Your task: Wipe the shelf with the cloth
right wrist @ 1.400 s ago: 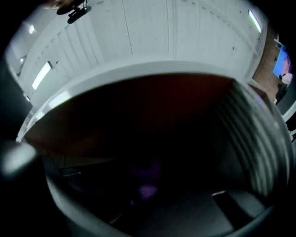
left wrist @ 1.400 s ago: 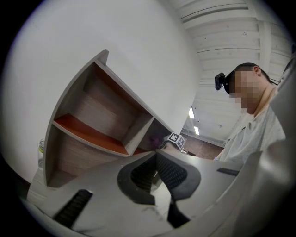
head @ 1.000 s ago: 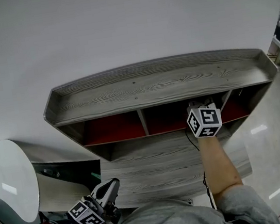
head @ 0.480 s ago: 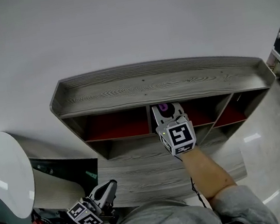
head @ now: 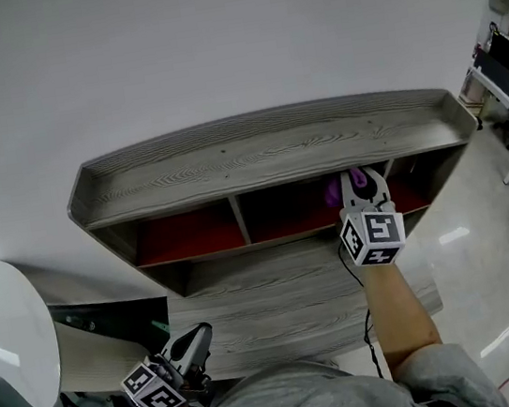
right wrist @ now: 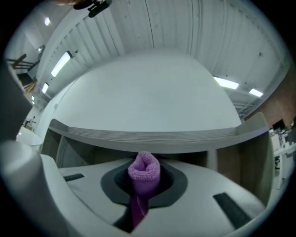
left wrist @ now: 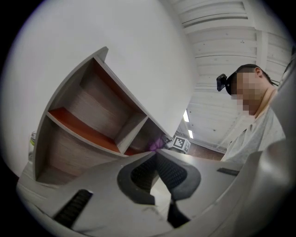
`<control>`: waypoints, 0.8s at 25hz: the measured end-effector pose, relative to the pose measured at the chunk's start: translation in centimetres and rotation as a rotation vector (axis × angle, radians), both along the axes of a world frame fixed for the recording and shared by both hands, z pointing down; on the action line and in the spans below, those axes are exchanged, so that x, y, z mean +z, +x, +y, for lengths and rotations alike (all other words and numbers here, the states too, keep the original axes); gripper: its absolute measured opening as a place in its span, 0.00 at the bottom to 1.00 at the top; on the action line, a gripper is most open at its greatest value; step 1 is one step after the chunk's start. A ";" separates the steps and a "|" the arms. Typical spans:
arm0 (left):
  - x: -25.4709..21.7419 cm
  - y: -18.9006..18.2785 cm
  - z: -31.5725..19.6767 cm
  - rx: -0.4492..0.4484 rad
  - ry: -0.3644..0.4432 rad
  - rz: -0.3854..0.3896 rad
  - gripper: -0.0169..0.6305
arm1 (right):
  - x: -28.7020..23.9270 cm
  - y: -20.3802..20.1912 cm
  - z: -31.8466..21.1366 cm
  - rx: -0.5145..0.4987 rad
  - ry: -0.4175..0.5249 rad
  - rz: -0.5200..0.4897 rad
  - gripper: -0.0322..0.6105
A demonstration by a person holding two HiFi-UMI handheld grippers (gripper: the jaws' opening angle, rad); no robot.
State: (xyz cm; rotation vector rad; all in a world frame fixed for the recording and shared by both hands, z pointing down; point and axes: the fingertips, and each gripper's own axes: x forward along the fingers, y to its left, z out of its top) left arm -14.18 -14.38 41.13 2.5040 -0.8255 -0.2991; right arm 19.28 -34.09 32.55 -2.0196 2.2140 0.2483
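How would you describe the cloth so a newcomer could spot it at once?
Find the grey wood-grain shelf unit against the white wall, then its middle red-floored compartment. At its mouth the right gripper has its jaws shut on the cloth: a bunched purple terry wad, the only purple thing among grey, red and white.

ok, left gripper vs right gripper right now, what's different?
Right gripper is clamped on the purple cloth; left gripper is shut on nothing. Right gripper is up at the shelf; left gripper is low by the person's torso. Both have jaws closed.
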 end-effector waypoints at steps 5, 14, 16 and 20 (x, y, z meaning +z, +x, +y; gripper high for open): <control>-0.3 2.8 -0.1 0.051 0.005 0.008 0.08 | 0.0 5.1 1.1 0.126 -0.020 -0.030 0.11; -0.1 -0.4 0.5 0.087 0.031 -0.004 0.08 | 1.3 3.9 2.0 0.138 -0.119 -0.004 0.11; 0.3 -1.6 0.6 0.095 0.044 -0.013 0.08 | 2.6 1.7 3.5 0.055 -0.166 0.001 0.11; 0.1 -2.2 0.4 0.107 0.067 -0.013 0.08 | 4.8 -1.9 8.4 -0.183 -0.240 -0.035 0.11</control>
